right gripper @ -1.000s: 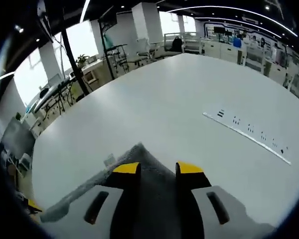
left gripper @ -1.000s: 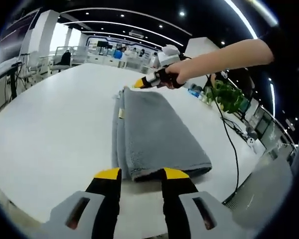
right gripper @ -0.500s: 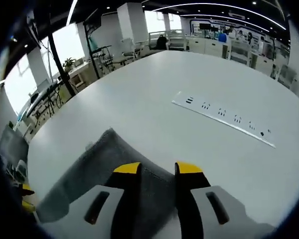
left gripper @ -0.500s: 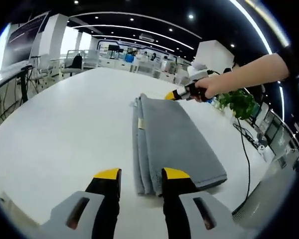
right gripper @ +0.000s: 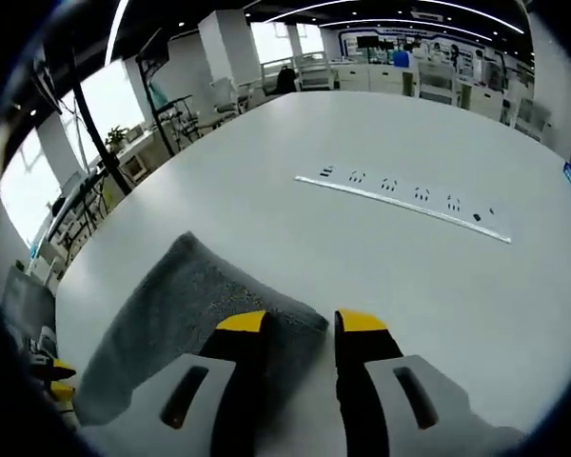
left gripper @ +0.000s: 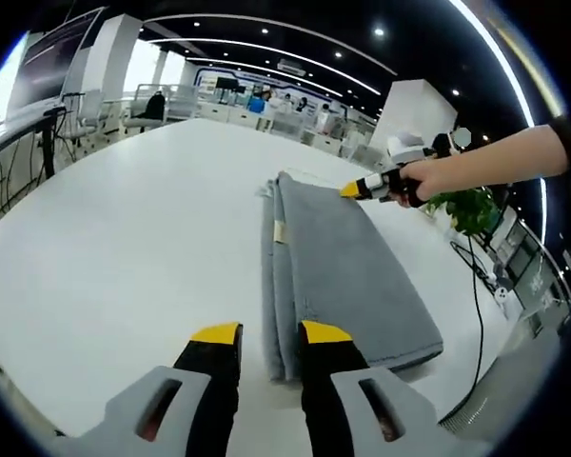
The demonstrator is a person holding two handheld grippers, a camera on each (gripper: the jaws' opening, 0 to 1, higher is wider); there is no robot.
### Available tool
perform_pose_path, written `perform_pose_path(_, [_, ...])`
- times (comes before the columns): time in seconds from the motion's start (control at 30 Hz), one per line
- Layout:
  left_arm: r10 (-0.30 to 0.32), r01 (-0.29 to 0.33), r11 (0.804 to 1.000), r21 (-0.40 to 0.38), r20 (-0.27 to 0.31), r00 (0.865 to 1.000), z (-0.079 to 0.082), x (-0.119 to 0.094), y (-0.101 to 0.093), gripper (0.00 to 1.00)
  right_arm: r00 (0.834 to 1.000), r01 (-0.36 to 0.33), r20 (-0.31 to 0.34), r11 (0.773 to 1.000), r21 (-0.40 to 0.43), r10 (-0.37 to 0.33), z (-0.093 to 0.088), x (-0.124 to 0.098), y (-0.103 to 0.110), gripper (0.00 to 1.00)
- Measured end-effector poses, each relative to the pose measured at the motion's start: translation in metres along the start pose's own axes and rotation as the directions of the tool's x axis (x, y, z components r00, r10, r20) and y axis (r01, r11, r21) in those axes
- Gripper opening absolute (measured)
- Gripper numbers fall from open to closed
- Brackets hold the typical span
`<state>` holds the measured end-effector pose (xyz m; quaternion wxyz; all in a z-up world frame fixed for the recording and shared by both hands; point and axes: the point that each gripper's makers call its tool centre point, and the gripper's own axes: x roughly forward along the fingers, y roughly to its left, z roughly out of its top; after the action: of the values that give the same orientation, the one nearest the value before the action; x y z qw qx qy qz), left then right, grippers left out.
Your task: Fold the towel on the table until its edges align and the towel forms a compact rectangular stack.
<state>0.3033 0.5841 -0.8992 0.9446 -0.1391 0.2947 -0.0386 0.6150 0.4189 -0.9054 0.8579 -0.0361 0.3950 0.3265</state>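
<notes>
A grey towel (left gripper: pixel 333 262) lies folded into a long strip on the white table (left gripper: pixel 124 238), with a small tag on its left layers. My left gripper (left gripper: pixel 270 333) stands open at the near end, and the towel's near left corner lies between its yellow tips. A hand holds my right gripper (left gripper: pixel 354 190) at the towel's far right corner. In the right gripper view, the right gripper (right gripper: pixel 302 324) is open, with a towel (right gripper: pixel 186 305) corner lying between its tips. The left gripper's yellow tips (right gripper: pixel 55 373) show beyond the towel's other end.
A white power strip (right gripper: pixel 404 202) lies on the table (right gripper: pixel 409 295) beyond the towel. A green plant (left gripper: pixel 474 205) and a black cable (left gripper: pixel 476 305) sit near the table's right edge. Desks and chairs stand past the far edge.
My left gripper's jaws have narrowed and sit closer to the towel's near left corner. The right gripper has drawn back to the far right corner, and more of the towel shows before it.
</notes>
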Motion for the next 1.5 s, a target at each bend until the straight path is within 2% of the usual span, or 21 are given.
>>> perform_pose_path(0.3, [-0.028,0.030,0.999,0.015,-0.063,0.998,-0.013,0.005,-0.011,0.13,1.000,-0.007,0.002,0.995,0.100,0.007,-0.009,0.002,0.000,0.15])
perform_pose_path(0.63, [-0.059,0.065,0.997,0.045,-0.115,0.992,-0.017,0.013,-0.017,0.03,1.000,-0.001,0.007,0.997,0.079,0.001,-0.012,-0.003,-0.001,0.10])
perform_pose_path(0.93, [-0.073,0.085,0.993,0.079,-0.143,0.987,-0.019,0.017,-0.029,0.03,1.000,0.002,-0.010,0.995,0.103,-0.001,-0.022,-0.018,-0.020,0.10])
perform_pose_path(1.2, [-0.128,0.148,0.984,0.102,-0.180,0.975,-0.026,0.026,-0.060,0.02,0.999,0.024,-0.032,0.997,0.073,-0.022,-0.032,-0.036,-0.047,0.09])
perform_pose_path(1.4, [-0.181,0.205,0.973,0.105,-0.200,0.963,-0.034,0.031,-0.088,0.02,0.997,0.044,-0.066,0.999,-0.026,-0.046,-0.039,-0.049,-0.070,0.09])
perform_pose_path(1.5, [-0.217,0.249,0.961,0.124,-0.224,0.950,-0.039,0.034,-0.108,0.02,0.995,0.052,-0.081,0.995,-0.082,-0.059,-0.041,-0.054,-0.078,0.09])
